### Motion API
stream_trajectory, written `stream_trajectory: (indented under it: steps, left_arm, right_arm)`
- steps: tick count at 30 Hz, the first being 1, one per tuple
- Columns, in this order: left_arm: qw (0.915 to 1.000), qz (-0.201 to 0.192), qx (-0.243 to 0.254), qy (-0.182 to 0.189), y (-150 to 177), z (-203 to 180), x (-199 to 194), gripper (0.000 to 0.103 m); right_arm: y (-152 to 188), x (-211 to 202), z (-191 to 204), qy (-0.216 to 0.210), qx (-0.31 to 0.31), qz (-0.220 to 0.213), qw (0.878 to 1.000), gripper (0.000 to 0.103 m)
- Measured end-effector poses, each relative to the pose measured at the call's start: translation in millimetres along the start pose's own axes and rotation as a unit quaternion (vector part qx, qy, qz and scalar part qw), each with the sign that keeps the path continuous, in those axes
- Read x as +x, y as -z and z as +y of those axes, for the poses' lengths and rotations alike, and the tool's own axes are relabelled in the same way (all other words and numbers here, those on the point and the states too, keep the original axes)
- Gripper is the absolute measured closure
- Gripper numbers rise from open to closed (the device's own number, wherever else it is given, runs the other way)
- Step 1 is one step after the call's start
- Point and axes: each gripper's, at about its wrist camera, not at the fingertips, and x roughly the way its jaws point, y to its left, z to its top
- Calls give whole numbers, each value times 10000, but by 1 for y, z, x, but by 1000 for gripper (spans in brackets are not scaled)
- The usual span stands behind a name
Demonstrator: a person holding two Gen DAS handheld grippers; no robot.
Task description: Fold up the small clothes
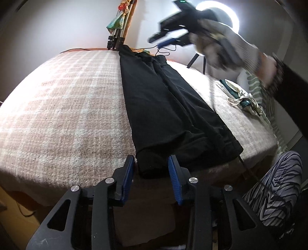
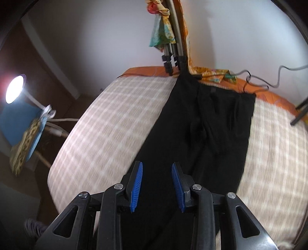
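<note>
A pair of black trousers [image 1: 163, 107] lies flat and lengthwise on the checked bed cover [image 1: 63, 115], legs side by side, waistband at the far end. My left gripper [image 1: 152, 159] is open and empty, low at the near bed edge, its jaws either side of the leg hems. My right gripper [image 2: 157, 166] is open and empty, hovering above the middle of the trousers [image 2: 211, 119]. In the left wrist view the right gripper [image 1: 163, 41] appears blurred, high at the upper right.
A small pile of pale and green clothes [image 1: 242, 98] lies at the bed's right side. A tripod [image 2: 173, 57] with a colourful cloth stands at the far edge. A ring light [image 1: 227, 17] and cables [image 2: 269, 80] are at the far right. A lamp [image 2: 15, 90] is left of the bed.
</note>
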Motion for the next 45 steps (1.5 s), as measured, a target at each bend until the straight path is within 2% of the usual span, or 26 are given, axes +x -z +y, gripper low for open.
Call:
stream_trajectory:
  steps: [5, 10, 16, 17, 18, 19, 22, 24, 25, 27, 28, 29, 32, 36, 43, 44, 45]
  left_arm:
    - [9999, -121, -30, -36, 0, 0, -8, 69]
    - [9993, -357, 139, -48, -9, -8, -15, 69]
    - [9995, -49, 297, -7, -8, -14, 7, 69]
    - [9992, -94, 400, -27, -8, -16, 7, 72]
    - [9987, -89, 492, -51, -8, -18, 9, 85]
    - [9986, -85, 518, -64, -8, -17, 10, 92]
    - [9994, -78, 323, 79, -10, -10, 11, 97]
    - [9996, -82, 246, 134, -10, -7, 11, 98]
    - [9996, -84, 211, 159, -10, -6, 10, 99]
    - [9997, -104, 149, 183, -9, -3, 9, 99]
    - [9997, -121, 119, 174, -9, -1, 7, 99]
    - [9997, -140, 87, 159, -8, 1, 5, 99]
    - [9997, -226, -17, 21, -7, 9, -2, 99]
    - [9994, -321, -10, -125, -7, 15, -11, 99]
    - [9998, -135, -23, -119, -2, 15, -6, 99]
    - [9998, -143, -70, -141, -3, 16, -7, 99]
    - [9997, -148, -115, -147, -3, 16, -9, 96]
  right_arm:
    - [-49, 41, -1, 197, 237, 86, 9995, 69]
    - [-71, 84, -1, 451, 310, 228, 9982, 68]
    - [-87, 112, -9, 699, 378, 270, 9965, 64]
    - [-89, 115, -11, 740, 409, 274, 9960, 63]
    - [-91, 118, -12, 763, 426, 280, 9958, 63]
    - [-93, 121, -13, 786, 438, 293, 9955, 63]
    - [-99, 132, -14, 938, 407, 362, 9941, 64]
    - [-100, 138, -14, 1004, 398, 414, 9933, 71]
    - [-100, 141, -13, 1034, 374, 445, 9929, 81]
    - [-98, 147, -8, 1193, 228, 441, 9916, 92]
    - [-98, 148, -5, 1272, 126, 387, 9910, 101]
    - [-98, 150, -1, 1268, 10, 357, 9913, 103]
    - [-99, 151, 5, 1199, -41, 303, 9923, 103]
    - [-110, 137, 18, 956, -53, -21, 9954, 103]
    - [-116, 149, 20, 1167, -200, 98, 9929, 103]
    - [-116, 152, 17, 1140, -169, 148, 9932, 102]
    - [-115, 154, 13, 1092, -103, 230, 9937, 92]
